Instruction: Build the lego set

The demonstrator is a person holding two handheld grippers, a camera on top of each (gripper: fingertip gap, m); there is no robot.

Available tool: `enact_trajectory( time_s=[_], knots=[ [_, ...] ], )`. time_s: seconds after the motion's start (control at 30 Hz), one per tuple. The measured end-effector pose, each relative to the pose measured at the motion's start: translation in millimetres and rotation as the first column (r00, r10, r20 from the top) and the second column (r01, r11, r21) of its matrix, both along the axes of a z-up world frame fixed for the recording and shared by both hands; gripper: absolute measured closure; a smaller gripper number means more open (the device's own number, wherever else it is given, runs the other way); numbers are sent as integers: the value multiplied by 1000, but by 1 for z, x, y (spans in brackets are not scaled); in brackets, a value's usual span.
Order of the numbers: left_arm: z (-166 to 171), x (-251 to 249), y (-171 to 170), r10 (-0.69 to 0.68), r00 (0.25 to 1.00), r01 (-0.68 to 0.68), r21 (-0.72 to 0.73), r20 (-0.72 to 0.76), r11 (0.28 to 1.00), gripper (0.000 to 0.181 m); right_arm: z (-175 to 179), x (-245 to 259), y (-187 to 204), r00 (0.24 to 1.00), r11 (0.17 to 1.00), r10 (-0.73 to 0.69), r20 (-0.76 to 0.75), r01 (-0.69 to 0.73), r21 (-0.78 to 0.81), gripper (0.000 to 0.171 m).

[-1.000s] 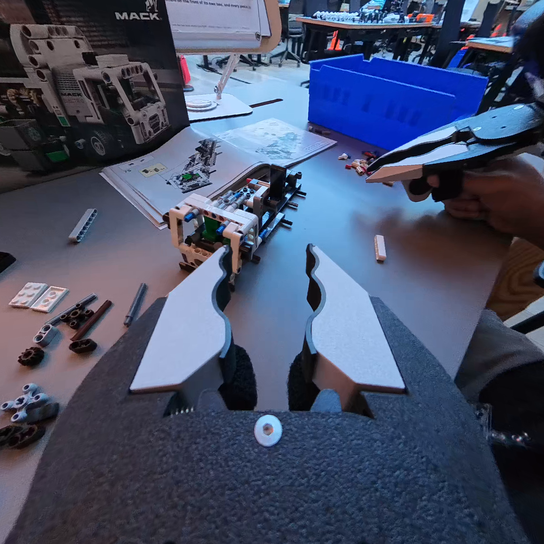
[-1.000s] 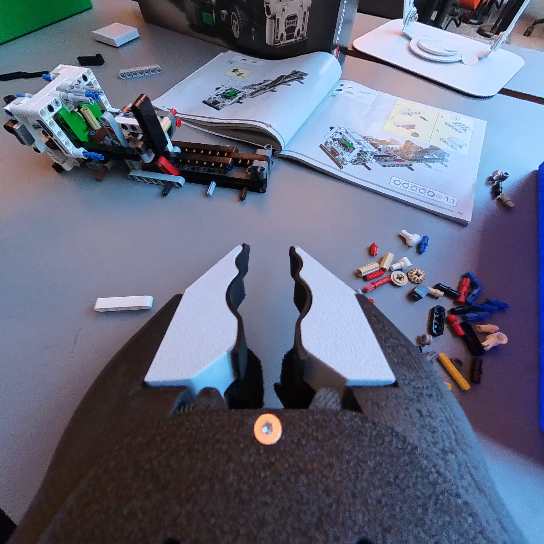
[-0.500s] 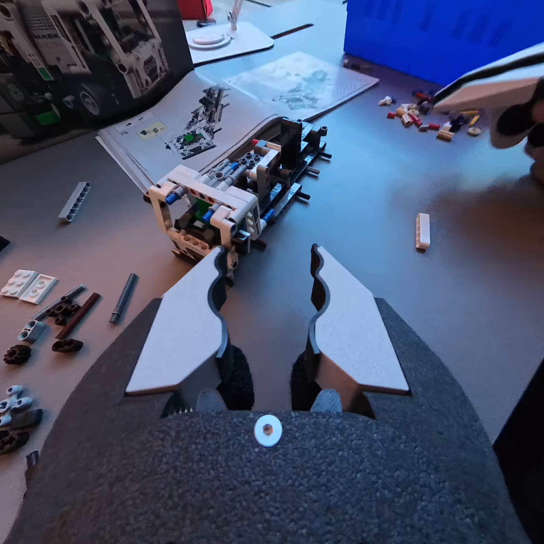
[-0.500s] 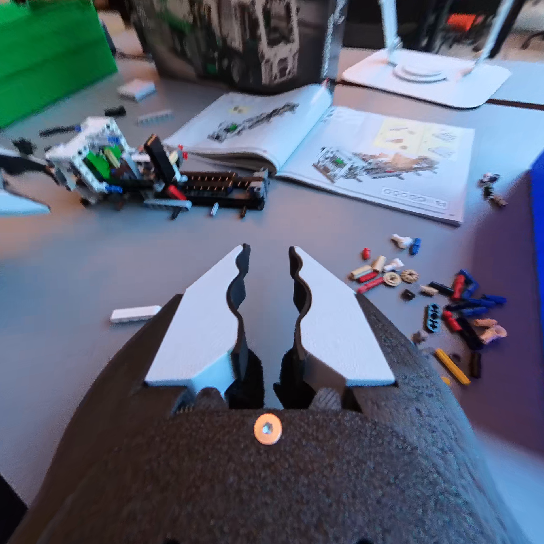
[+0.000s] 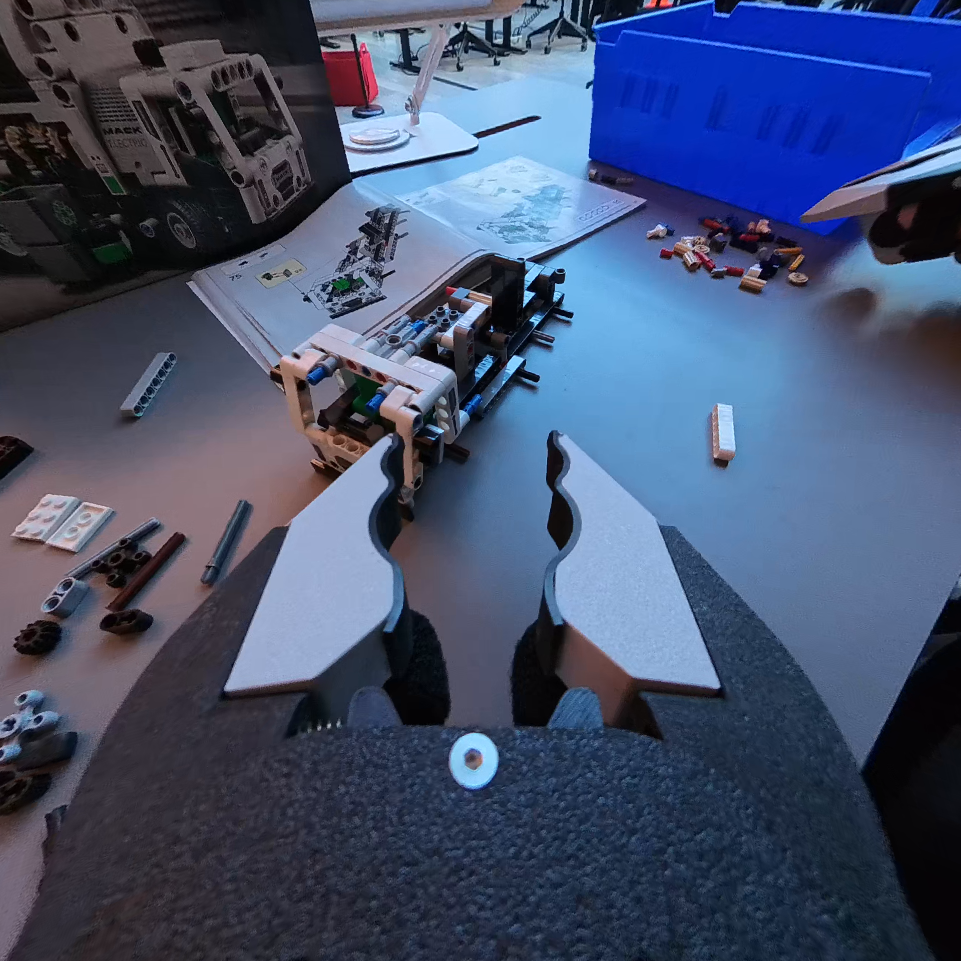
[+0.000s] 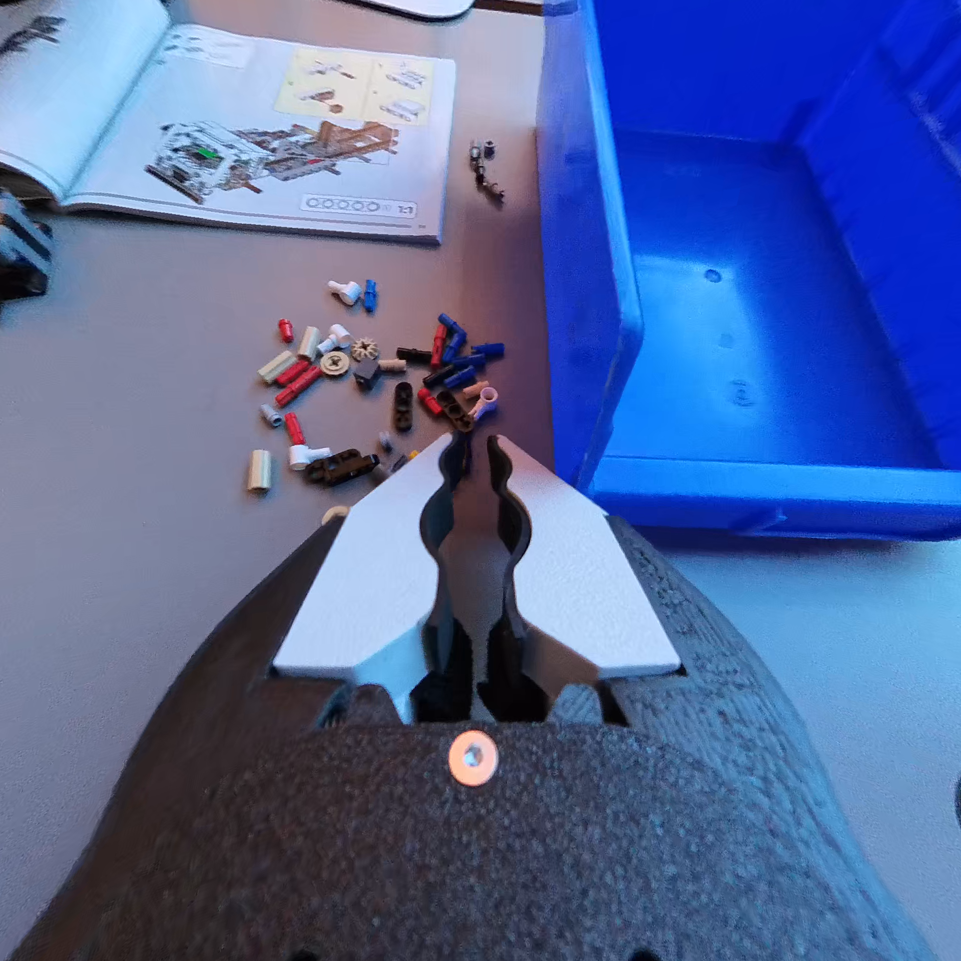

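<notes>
The part-built lego truck chassis (image 5: 416,374), with a white frame at its front, lies on the grey table in front of the open instruction booklet (image 5: 364,249). My left gripper (image 5: 474,442) is open and empty. Its left fingertip overlaps the front corner of the chassis in the picture. My right gripper (image 6: 476,442) hovers over the near edge of a pile of small coloured pins and connectors (image 6: 385,374). Its fingers are almost closed, with only a thin gap and nothing between them. It also shows at the right edge of the left wrist view (image 5: 832,205).
A blue bin (image 6: 754,312) stands right of the pile. The set's box (image 5: 156,130) stands at the back left, a white stand base (image 5: 405,140) behind the booklet. A white beam (image 5: 723,431), a grey beam (image 5: 148,385) and loose dark pieces (image 5: 104,561) lie on the table. There is about 35 cm between the tips of the two grippers.
My right gripper has swung right, from facing the chassis to the small-parts pile beside the blue bin, and its fingers have narrowed. My left gripper has stayed open at the chassis front.
</notes>
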State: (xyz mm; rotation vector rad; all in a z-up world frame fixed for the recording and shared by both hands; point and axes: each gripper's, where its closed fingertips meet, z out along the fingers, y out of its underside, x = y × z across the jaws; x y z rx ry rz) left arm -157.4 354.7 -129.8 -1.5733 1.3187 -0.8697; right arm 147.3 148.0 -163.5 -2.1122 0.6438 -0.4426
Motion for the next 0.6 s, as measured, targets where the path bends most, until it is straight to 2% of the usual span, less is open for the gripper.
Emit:
enact_trajectory(
  time_s=[0.17,0.4,0.6],
  knots=[
    [4,-1,-1,-19,999,20,-32,34,999,127,-11,6,0,998,991,-57,36,61,-119,162],
    [9,-2,-2,-43,996,48,-73,74,996,128,-17,0,3,997,993,-59,-57,52,-105,159],
    [15,-5,-1,-42,992,53,-97,116,994,128,-18,-4,6,997,993,-50,-57,43,-112,168]
  ],
)
